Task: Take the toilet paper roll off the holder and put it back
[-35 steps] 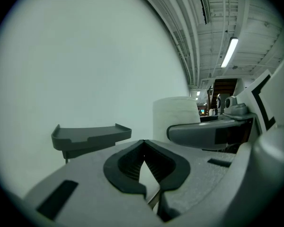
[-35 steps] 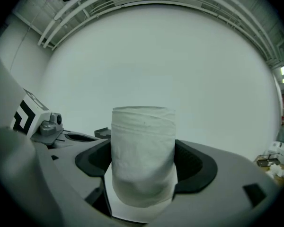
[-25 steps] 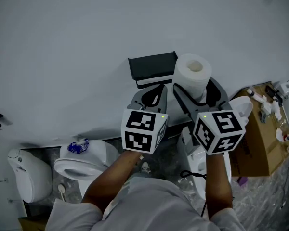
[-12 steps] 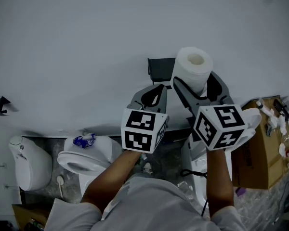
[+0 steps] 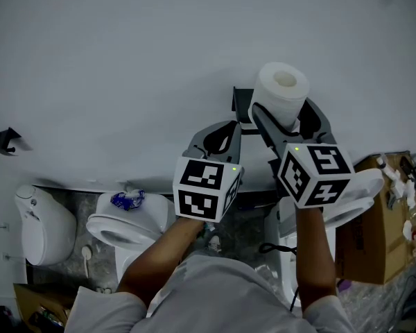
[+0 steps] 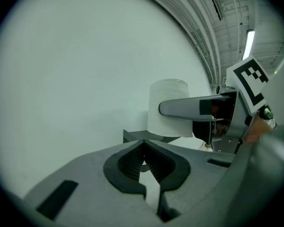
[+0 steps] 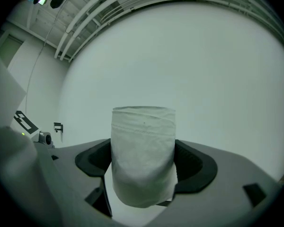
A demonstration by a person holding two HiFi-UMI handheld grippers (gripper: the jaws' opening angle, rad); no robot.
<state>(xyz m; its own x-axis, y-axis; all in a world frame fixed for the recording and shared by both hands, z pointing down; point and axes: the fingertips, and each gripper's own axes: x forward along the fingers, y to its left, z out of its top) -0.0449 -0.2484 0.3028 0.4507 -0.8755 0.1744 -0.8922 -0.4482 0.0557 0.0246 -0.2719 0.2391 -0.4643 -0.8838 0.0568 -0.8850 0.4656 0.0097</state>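
Note:
A white toilet paper roll (image 5: 284, 90) stands upright between the jaws of my right gripper (image 5: 286, 111), which is shut on it in front of the white wall. The right gripper view shows the roll (image 7: 143, 150) filling the gap of that gripper (image 7: 143, 176). A black holder (image 5: 240, 105) on the wall peeks out just left of the roll, mostly hidden. My left gripper (image 5: 233, 126) is shut on nothing, beside the roll's left. In the left gripper view that gripper (image 6: 143, 144) points at the holder's edge (image 6: 131, 136) under the roll (image 6: 166, 100).
Below are a white toilet (image 5: 118, 229) with a blue thing (image 5: 129, 200) on it, a second white fixture (image 5: 45, 229) at far left, another toilet (image 5: 350, 198) under my right arm, and a cardboard box (image 5: 374, 227). A small black hook (image 5: 5, 141) is on the wall.
The right gripper has carried the roll slightly up and right along the wall. The black holder now shows far less, mostly behind the roll. The left gripper has barely moved.

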